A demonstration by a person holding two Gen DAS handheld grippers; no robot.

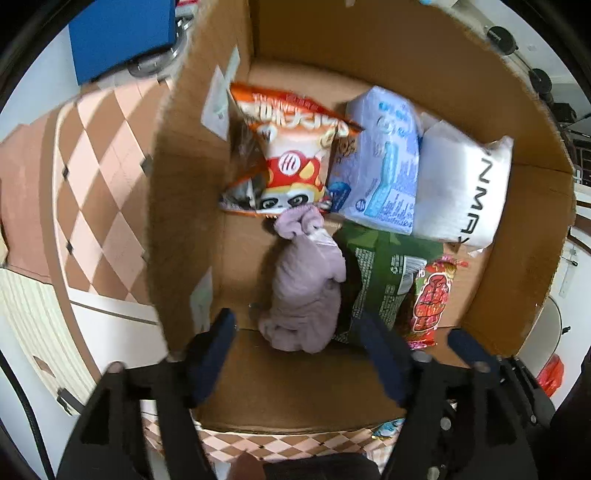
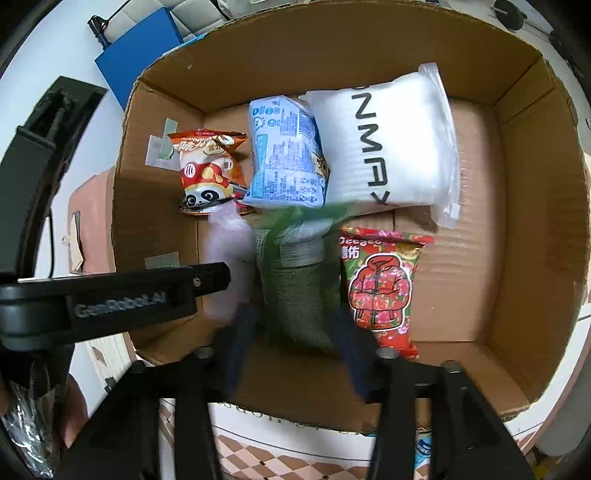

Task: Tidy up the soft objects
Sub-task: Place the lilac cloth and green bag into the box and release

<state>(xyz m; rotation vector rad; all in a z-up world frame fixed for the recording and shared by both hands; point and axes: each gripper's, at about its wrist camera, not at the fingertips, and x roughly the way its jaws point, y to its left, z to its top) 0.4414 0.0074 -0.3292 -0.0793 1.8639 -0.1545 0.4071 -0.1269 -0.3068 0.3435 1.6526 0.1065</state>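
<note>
A cardboard box [image 1: 177, 206] [image 2: 524, 206] holds soft goods. A lilac cloth [image 1: 306, 288] [image 2: 231, 258] lies on the box floor, beside a green packet [image 1: 380, 280] [image 2: 299, 295]. An orange panda snack bag [image 1: 291, 151] [image 2: 210, 170], a blue-white pack [image 1: 384, 162] [image 2: 284, 155], a white pouch [image 1: 458, 184] [image 2: 391, 144] and a red jacket-print bag [image 1: 430, 299] [image 2: 380, 288] lie around them. My left gripper [image 1: 295, 354] is open, just short of the lilac cloth. My right gripper [image 2: 295, 347] is open, its fingers either side of the green packet's near end.
A checkered pink-and-brown mat [image 1: 96, 177] lies under the box. A blue block [image 1: 122, 33] [image 2: 144, 51] stands beyond the box's far left corner. The left gripper's black body [image 2: 110, 295] crosses the right wrist view at the left.
</note>
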